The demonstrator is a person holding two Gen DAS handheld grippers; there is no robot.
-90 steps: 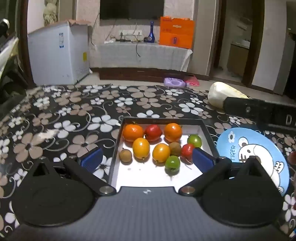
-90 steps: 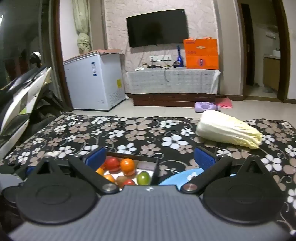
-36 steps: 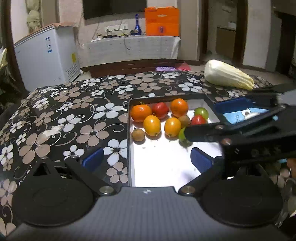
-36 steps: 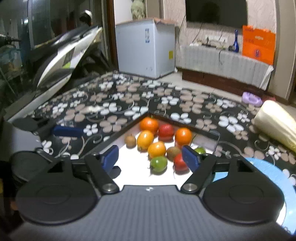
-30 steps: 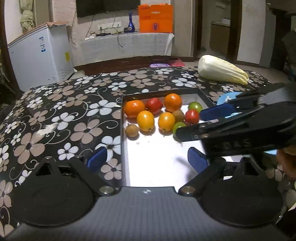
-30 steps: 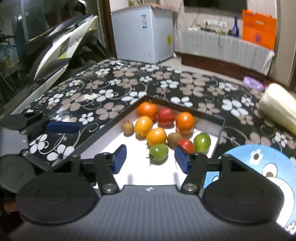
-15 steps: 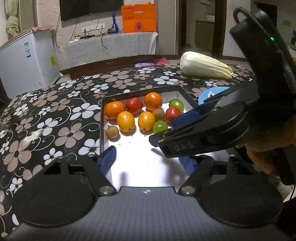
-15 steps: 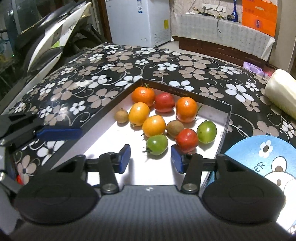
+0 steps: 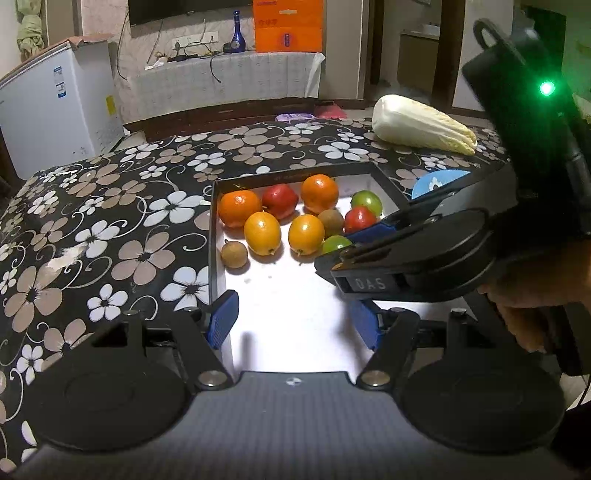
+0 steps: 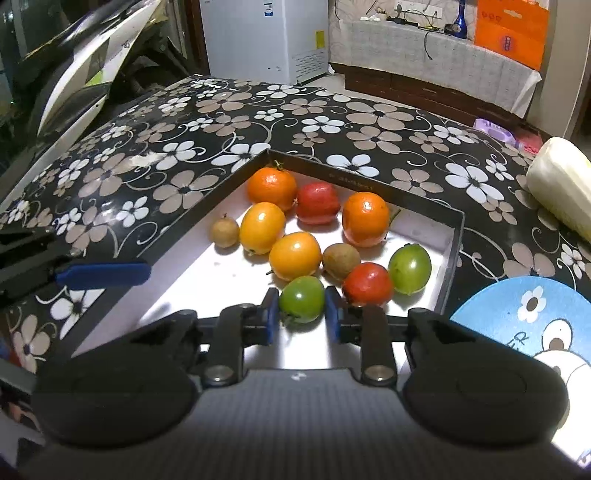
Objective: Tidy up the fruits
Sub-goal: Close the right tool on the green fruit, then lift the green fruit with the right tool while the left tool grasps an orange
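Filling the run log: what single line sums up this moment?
right gripper: shut on green tomato | left gripper: open, empty | tray: fruit inside

The letters "DAS" stand in pale print on the dark side of the right tool (image 9: 373,258), just right of the fruit in the box (image 9: 218,236). On the blue plate (image 10: 517,317), right of the box, a dark "R" shows beside a cartoon face. The white freezer (image 9: 55,110), behind the box, carries a blue label and a yellow sticker, and the orange bag (image 9: 288,26) bears small print; all too small to read.
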